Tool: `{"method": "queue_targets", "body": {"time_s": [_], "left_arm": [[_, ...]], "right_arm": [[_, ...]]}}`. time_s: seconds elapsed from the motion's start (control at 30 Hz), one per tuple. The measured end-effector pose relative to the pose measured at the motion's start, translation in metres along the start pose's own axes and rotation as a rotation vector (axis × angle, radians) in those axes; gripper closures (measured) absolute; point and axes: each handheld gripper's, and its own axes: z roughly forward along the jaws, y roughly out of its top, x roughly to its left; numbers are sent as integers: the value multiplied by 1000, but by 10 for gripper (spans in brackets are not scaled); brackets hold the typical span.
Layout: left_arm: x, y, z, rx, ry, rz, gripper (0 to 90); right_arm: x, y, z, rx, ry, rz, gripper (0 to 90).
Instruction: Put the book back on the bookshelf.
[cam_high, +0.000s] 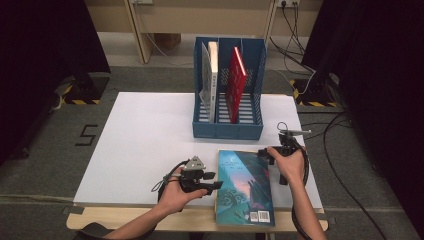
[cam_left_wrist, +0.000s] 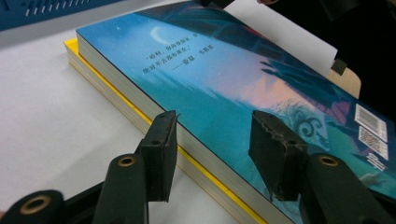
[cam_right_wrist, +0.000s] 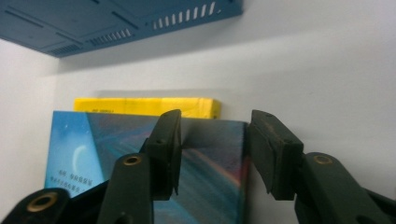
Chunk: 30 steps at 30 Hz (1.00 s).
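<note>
flanking the blue book (cam_high: 245, 187), both tongs are standing spread and pinching nothing. the left tongs (cam_left_wrist: 212, 140) are straddling its long edge and risking catching the yellow book (cam_left_wrist: 100, 81) beneath; the right tongs (cam_right_wrist: 212, 140) are risking nudging it skew. it is lying flat, glossy and night-sky blue, on the desk (cam_high: 145, 145) before the blue rack (cam_high: 228, 131).
</note>
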Motion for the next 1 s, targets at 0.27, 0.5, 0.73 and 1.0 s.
{"method": "queue_targets", "body": {"time_s": [0.27,0.5,0.73,1.0], "left_arm": [[-1,-3,10,30,-5,-3,526],[0,-2,12,32,-10,-9,527],[2,-3,12,31,-18,-31,540],[3,-4,11,29,-14,-37,551]], "right_arm": [[-2,2,5,28,30,4,470],[-12,-1,13,34,127,72,431],[-10,-2,12,37,114,88,471],[1,-1,2,34,46,42,548]]}}
